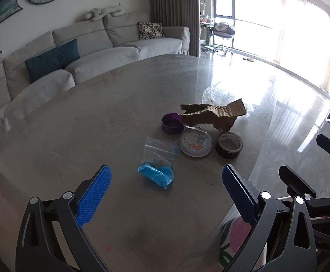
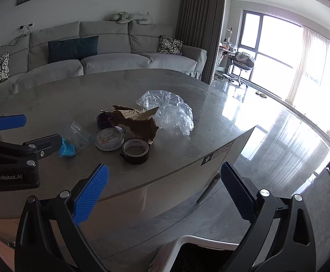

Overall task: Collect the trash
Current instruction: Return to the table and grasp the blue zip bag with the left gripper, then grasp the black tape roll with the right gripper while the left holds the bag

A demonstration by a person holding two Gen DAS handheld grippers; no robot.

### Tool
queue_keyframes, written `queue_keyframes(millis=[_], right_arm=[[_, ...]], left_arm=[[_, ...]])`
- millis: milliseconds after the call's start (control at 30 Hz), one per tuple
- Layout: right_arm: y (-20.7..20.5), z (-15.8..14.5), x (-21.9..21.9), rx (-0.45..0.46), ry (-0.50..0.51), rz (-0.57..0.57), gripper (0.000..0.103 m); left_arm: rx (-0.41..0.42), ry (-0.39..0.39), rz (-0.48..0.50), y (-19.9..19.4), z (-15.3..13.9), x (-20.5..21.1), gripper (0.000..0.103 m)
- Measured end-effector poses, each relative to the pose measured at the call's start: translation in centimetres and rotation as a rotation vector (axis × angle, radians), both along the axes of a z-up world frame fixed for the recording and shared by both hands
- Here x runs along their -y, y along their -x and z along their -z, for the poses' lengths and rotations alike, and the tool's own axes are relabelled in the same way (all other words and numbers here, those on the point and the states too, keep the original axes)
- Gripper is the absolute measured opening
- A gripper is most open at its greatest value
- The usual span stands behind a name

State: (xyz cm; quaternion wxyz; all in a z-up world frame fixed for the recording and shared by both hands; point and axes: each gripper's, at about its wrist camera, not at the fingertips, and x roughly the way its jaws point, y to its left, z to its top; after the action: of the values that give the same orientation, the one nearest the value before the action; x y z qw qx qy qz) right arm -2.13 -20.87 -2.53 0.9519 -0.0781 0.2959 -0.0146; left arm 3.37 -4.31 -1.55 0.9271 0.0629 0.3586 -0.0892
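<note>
Blue-padded, my left gripper [image 1: 166, 176] and right gripper [image 2: 163, 176] both gape empty; the bag [image 1: 159, 161], cardboard [image 1: 210, 115] and tape [image 1: 229, 144] lie on the table [image 1: 74, 124].

"GenRobot.AI" stands in white on the left tool [image 2: 32, 132] body.
</note>
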Motion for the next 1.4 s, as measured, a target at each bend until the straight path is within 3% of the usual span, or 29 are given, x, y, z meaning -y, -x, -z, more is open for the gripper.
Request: queue_keyframes(millis=[233,667,767,867,900,933,1133,1300,1400], right_arm=[[-3.1,1.1,-2.1,-0.013,0.013,-0.021,0.098],[-6.0,3.3,-4.2,-0.050,0.024,-0.042,0.098],[-5.8,3.4,-4.0,-0.051,0.018,-0.036,0.098],[-5.6,3.2,-3.7,-0.048,0.012,-0.031,0.098],[-5.5,3.2,-3.6,-0.047,0.011,-0.028,0.098],[-5.3,3.1,-3.6,-0.048,0.008,-0.028,0.098],[-4.6,2.8,-3.1,-0.047,0.001,-0.035,0.098],[-4.9,2.7,-2.7,-0.050,-0.034,-0.042,0.098],[-5.2,2.3,-2.6,-0.040,-0.043,-0.047,0.098]], left_arm=[[-0.055,-0.048,0.036,-3.5,2.5,-1.4,0.098],[-0.204,0.002,0.035,-8.4,7.5,-2.5,0.098],[-0.206,0.011,0.051,-8.6,7.6,-2.3,0.097],[-0.179,-0.012,0.076,-8.3,7.3,-1.8,0.073],[-0.170,-0.012,0.098,-8.0,7.2,-1.6,0.056],[-0.164,-0.023,0.102,-7.8,7.1,-1.3,0.053],[-0.106,-0.065,0.148,-6.0,5.6,-0.2,0.043],[-0.039,-0.072,0.142,-4.1,3.2,-0.3,0.042],[-0.041,-0.040,0.120,-3.7,2.1,-0.9,0.042]])
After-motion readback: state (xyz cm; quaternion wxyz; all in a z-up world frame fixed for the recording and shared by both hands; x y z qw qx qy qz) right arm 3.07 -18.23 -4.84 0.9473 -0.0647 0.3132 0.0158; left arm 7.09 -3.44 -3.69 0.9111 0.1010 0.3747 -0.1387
